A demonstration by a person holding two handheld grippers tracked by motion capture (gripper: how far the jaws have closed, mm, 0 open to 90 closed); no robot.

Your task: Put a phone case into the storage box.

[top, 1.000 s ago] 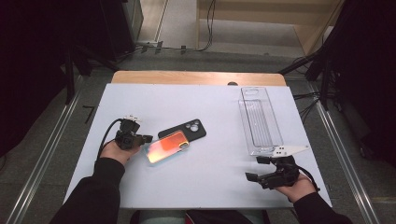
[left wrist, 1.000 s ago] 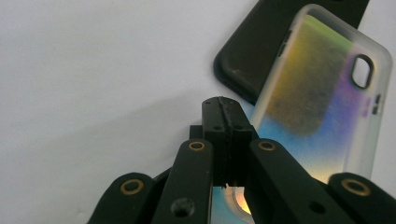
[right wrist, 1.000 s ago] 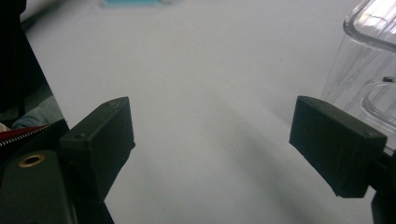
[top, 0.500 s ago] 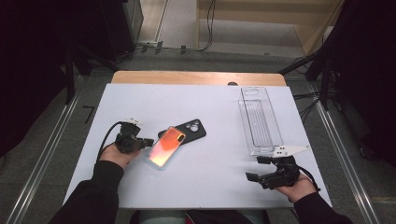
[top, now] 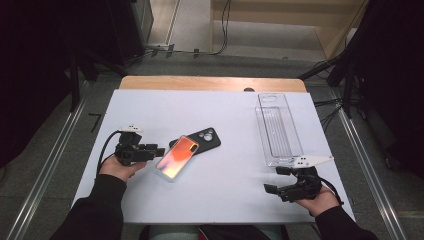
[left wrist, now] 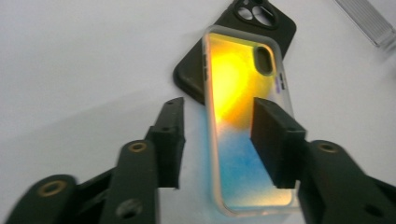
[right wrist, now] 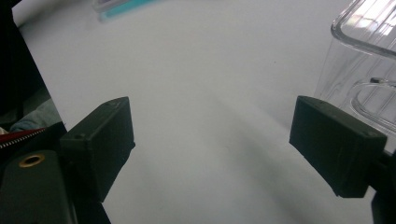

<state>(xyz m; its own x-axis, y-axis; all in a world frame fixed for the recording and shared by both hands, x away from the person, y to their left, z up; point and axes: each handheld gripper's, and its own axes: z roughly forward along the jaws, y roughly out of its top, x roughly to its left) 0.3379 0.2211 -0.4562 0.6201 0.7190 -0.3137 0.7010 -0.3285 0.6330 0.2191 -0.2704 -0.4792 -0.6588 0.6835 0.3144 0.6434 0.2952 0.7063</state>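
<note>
The orange-and-blue phone case [left wrist: 247,135] is seen flat on the white surface [top: 225,190], overlapping the black phone case [top: 202,138]. It is framed but not gripped by the released left claw [left wrist: 217,140]; the grasp is left. The right claw [top: 274,181] is spread wide beside the clear tray [top: 277,130].

overhead view facing forward, tool views close, sharing table [top: 225,195]

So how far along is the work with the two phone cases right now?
Nothing looks finished: the clear rectangular plastic tray holds no case. In hand: the left hand-held gripper is open, its jaws either side of one edge of the translucent orange-and-blue phone case, which partly overlaps the black phone case. Probably left: grasping and moving both cases. The right hand-held gripper waits open beside the tray.
</note>
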